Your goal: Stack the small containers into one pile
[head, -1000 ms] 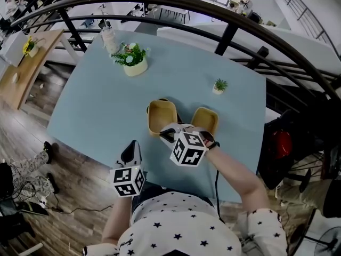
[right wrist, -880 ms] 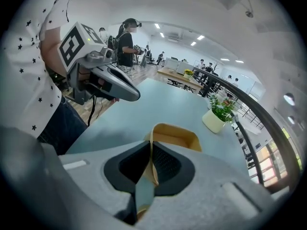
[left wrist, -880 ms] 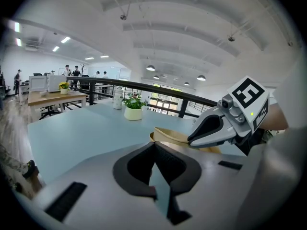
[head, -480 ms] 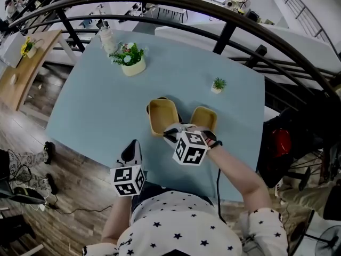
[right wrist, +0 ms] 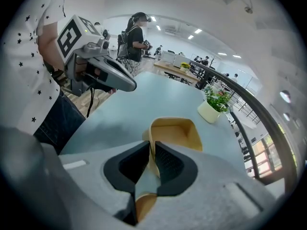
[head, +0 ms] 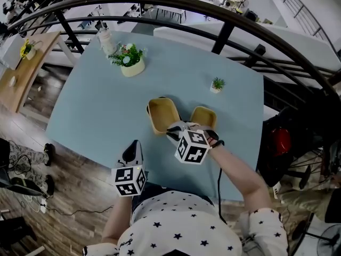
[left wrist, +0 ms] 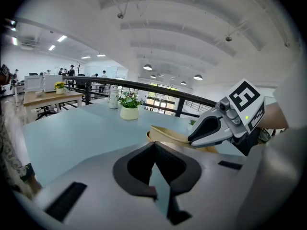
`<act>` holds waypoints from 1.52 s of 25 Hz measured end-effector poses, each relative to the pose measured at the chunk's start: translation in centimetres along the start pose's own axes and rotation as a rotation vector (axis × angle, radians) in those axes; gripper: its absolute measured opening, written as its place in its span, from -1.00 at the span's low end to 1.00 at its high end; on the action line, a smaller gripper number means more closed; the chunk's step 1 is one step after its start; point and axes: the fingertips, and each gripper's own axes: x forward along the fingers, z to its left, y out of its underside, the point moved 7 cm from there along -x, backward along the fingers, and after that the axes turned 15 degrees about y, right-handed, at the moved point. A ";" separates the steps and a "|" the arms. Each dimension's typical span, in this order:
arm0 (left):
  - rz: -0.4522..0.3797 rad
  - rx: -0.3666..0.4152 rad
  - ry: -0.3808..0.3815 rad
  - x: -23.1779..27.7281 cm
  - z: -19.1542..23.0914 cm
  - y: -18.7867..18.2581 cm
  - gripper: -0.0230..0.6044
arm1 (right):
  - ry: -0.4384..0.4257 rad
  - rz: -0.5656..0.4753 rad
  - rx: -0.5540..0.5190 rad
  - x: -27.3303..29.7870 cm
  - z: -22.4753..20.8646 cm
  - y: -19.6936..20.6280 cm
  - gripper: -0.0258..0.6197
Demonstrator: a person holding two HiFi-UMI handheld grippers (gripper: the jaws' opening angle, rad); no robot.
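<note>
While the right gripper [right wrist: 149,150] pinches the near wall of a tan container [right wrist: 176,132], the left gripper [left wrist: 154,146] hovers nearby, jaws together, empty.

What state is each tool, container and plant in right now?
left tool, shut, empty
right tool, shut on left tan container's wall
left tan container, open side up, empty, wall pinched
right tan container, open side up, not stacked, partly hidden by right tool
flower pot, upright
small potted plant, upright
</note>
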 end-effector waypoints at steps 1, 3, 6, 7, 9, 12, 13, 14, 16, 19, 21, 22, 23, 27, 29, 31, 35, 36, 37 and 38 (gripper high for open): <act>-0.001 0.000 0.001 0.0 0.0 0.0 -0.92 | 0.004 0.002 -0.003 0.0 -0.1 0.1 -0.83; -0.003 0.000 0.001 0.0 0.1 -0.1 -0.92 | 0.013 0.005 -0.006 -0.1 -0.4 0.1 -0.83; -0.003 -0.001 0.001 0.0 0.2 -0.1 -0.92 | 0.018 0.014 -0.007 -0.1 -0.8 0.2 -0.83; -0.003 -0.001 0.001 0.0 0.2 -0.1 -0.92 | 0.017 0.021 -0.007 0.0 -0.9 0.4 -0.83; -0.004 -0.002 0.001 -0.1 0.1 -0.1 -0.92 | 0.013 0.038 -0.010 0.0 -0.9 0.8 -0.81; -0.004 -0.003 0.002 -0.1 0.0 -0.2 -0.92 | 0.024 0.053 -0.011 0.0 -1.2 1.3 -0.81; -0.004 -0.002 0.002 -0.2 0.0 -0.3 -0.92 | 0.028 0.055 -0.011 0.0 -1.3 1.4 -0.81; -0.004 -0.002 0.002 -0.2 0.0 -0.3 -0.92 | 0.032 0.058 -0.012 0.0 -1.4 1.5 -0.81; -0.004 -0.002 0.000 -0.3 0.0 -0.2 -0.92 | 0.039 0.067 -0.021 0.0 -1.5 1.8 -0.81; -0.005 -0.001 -0.002 -0.3 0.0 -0.1 -0.92 | 0.051 0.084 -0.043 0.2 -1.7 2.3 -0.81; -0.005 -0.002 -0.003 -0.3 0.1 -0.1 -0.92 | 0.058 0.094 -0.055 0.3 -1.9 2.6 -0.81; -0.004 -0.002 -0.003 -0.3 0.1 -0.1 -0.92 | 0.060 0.099 -0.060 0.4 -2.0 2.7 -0.81; -0.005 -0.002 -0.004 -0.3 0.2 -0.1 -0.92 | 0.062 0.104 -0.065 0.5 -2.0 2.8 -0.81; -0.005 -0.003 -0.006 -0.4 0.2 -0.1 -0.92 | 0.067 0.122 -0.083 0.8 -1.7 3.2 -0.81; -0.005 -0.002 -0.006 -0.4 0.2 0.0 -0.92 | 0.069 0.128 -0.088 1.0 -1.5 3.5 -0.81; -0.004 -0.002 -0.006 -0.3 0.1 0.0 -0.92 | 0.070 0.133 -0.090 1.2 -1.4 3.7 -0.81; -0.003 0.000 -0.005 -0.5 0.1 -0.2 -0.92 | 0.068 0.141 -0.092 1.5 -1.1 3.6 -0.81; -0.003 0.000 -0.004 -0.6 0.2 -0.2 -0.92 | 0.068 0.144 -0.095 1.6 -0.9 3.6 -0.81; -0.002 0.000 -0.004 -0.7 0.2 -0.1 -0.92 | 0.068 0.147 -0.098 1.7 -0.7 3.5 -0.81; -0.001 0.000 -0.005 -0.8 0.2 -0.1 -0.92 | 0.068 0.149 -0.100 1.8 -0.6 3.5 -0.81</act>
